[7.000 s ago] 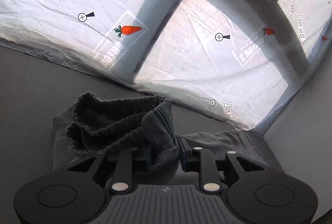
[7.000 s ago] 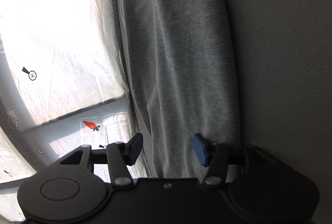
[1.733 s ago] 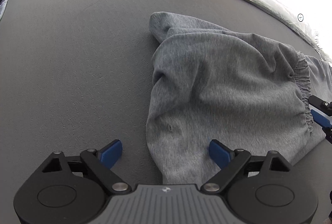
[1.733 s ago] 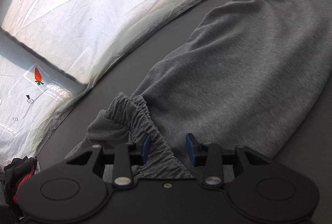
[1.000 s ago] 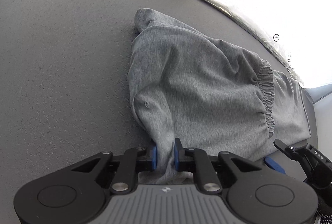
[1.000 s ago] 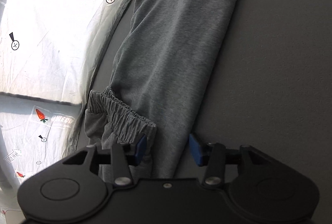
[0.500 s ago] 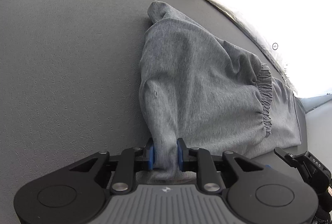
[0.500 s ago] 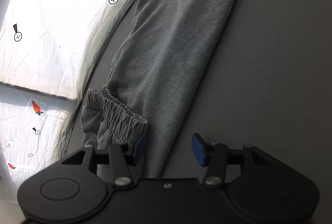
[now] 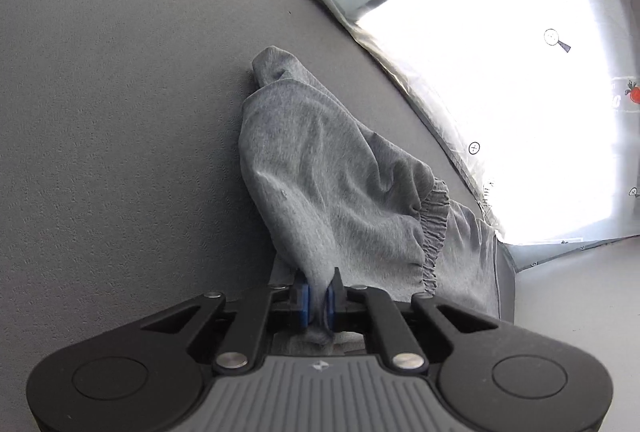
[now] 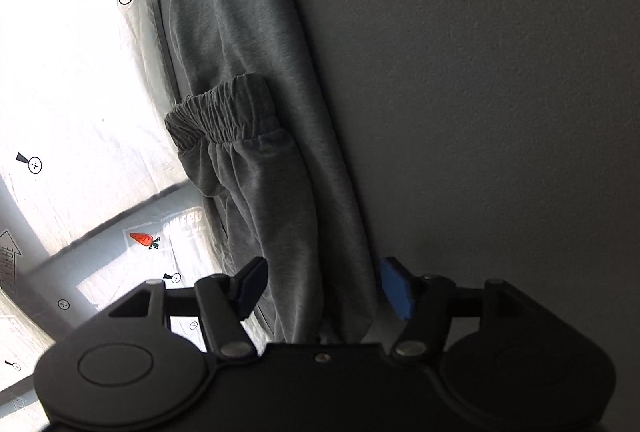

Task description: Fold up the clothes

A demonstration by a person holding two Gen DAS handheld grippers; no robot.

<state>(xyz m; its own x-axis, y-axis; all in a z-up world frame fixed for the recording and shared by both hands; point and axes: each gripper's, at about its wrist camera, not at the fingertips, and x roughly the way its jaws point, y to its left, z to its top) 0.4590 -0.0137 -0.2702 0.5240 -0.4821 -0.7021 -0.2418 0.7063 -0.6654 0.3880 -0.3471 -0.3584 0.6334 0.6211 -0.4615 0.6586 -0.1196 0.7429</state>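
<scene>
Left wrist view: the grey knit sweatpants with a gathered elastic band point(image 9: 332, 192) lie heaped in mid-frame on the dark grey felt-like desk point(image 9: 120, 112), and the left tool point(image 9: 317, 298) has just been closing, pinching a fold of that cloth tight at lower centre. In the right wrist view the sweatpants point(image 10: 256, 112) run top to bottom; the right tool point(image 10: 322, 288) has just been opening, pads clear of the cloth between them. A crinkled white plastic sheet printed with carrots and arrows point(image 10: 72, 72) covers the left of the frame.
</scene>
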